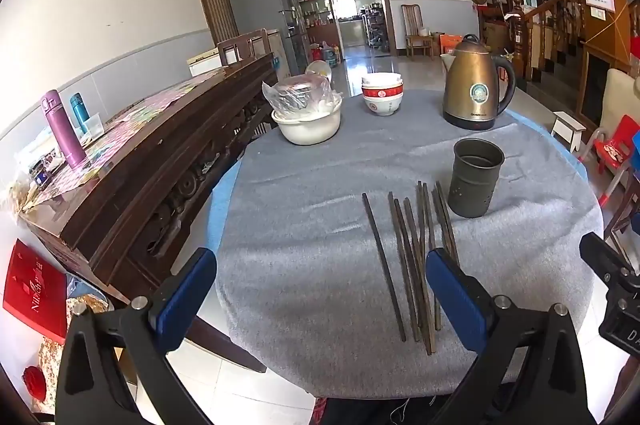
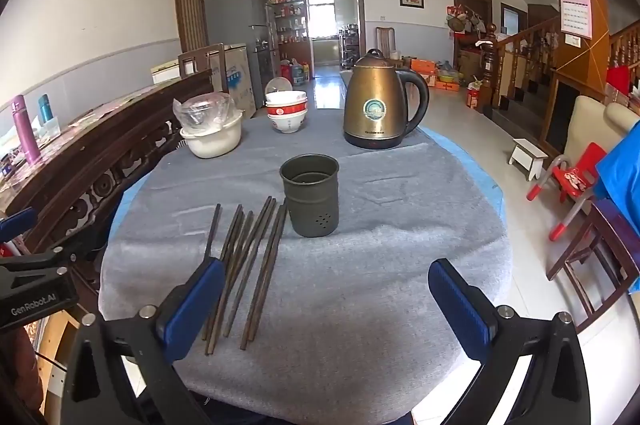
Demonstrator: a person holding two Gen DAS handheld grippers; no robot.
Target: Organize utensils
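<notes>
Several dark wooden chopsticks (image 1: pixel 416 265) lie loose, roughly parallel, on the grey cloth of the round table (image 1: pixel 304 257); in the right wrist view the chopsticks (image 2: pixel 248 265) sit left of centre. A dark metal holder cup (image 1: pixel 476 177) stands upright just beyond their far ends, also the holder cup (image 2: pixel 311 195). My left gripper (image 1: pixel 320 289) hovers open above the near table edge, its right finger over the chopsticks' near ends. My right gripper (image 2: pixel 328 299) is open too, its left finger over the chopsticks. Nothing is held.
At the table's far side stand a bronze electric kettle (image 1: pixel 476 85), stacked red-and-white bowls (image 1: pixel 382 93) and a white bowl with a plastic-wrapped item (image 1: pixel 308 117). A dark wooden sideboard (image 1: pixel 132 177) runs along the left. A red child's chair (image 2: pixel 572 181) and a dark stool are on the right.
</notes>
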